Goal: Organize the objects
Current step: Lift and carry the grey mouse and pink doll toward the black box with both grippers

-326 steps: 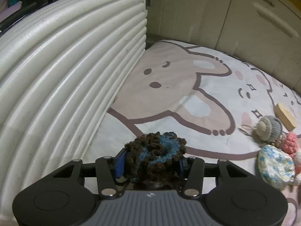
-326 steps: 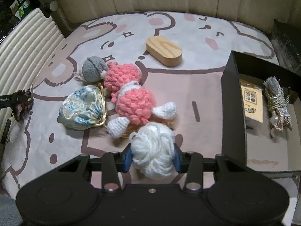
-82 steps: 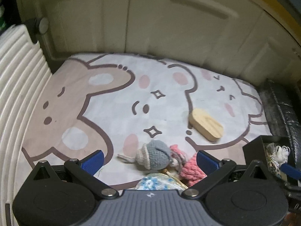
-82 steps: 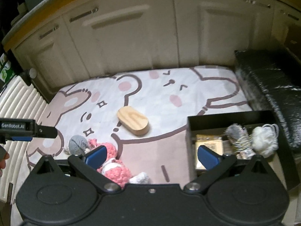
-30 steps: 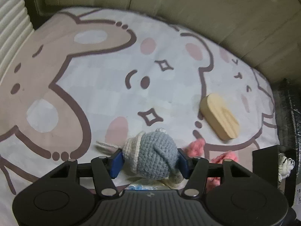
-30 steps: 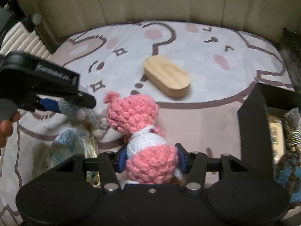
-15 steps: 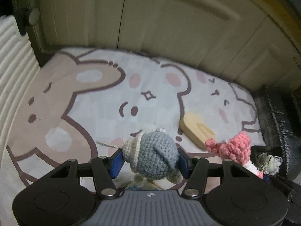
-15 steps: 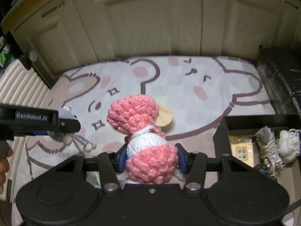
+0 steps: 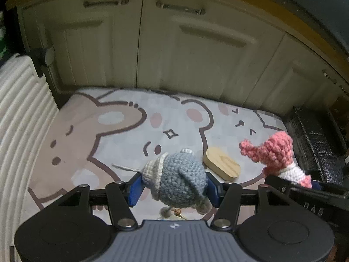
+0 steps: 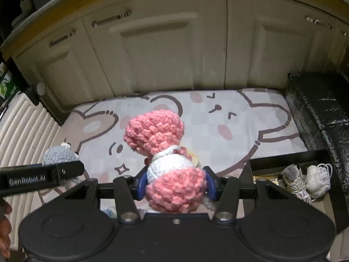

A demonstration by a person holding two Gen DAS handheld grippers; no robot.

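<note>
Two crochet toys, one per hand-held gripper

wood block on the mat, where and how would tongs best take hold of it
Probably across the two long straight sides of the wood block, coming from above. It lies flat on the mat, a low oblong with rounded ends, so the narrow width suits the tongs and the straight sides give flat contact.

Two wrist fisheyes angled down along their fingers, side by side – both share the cartoon mat, cabinet doors
</note>
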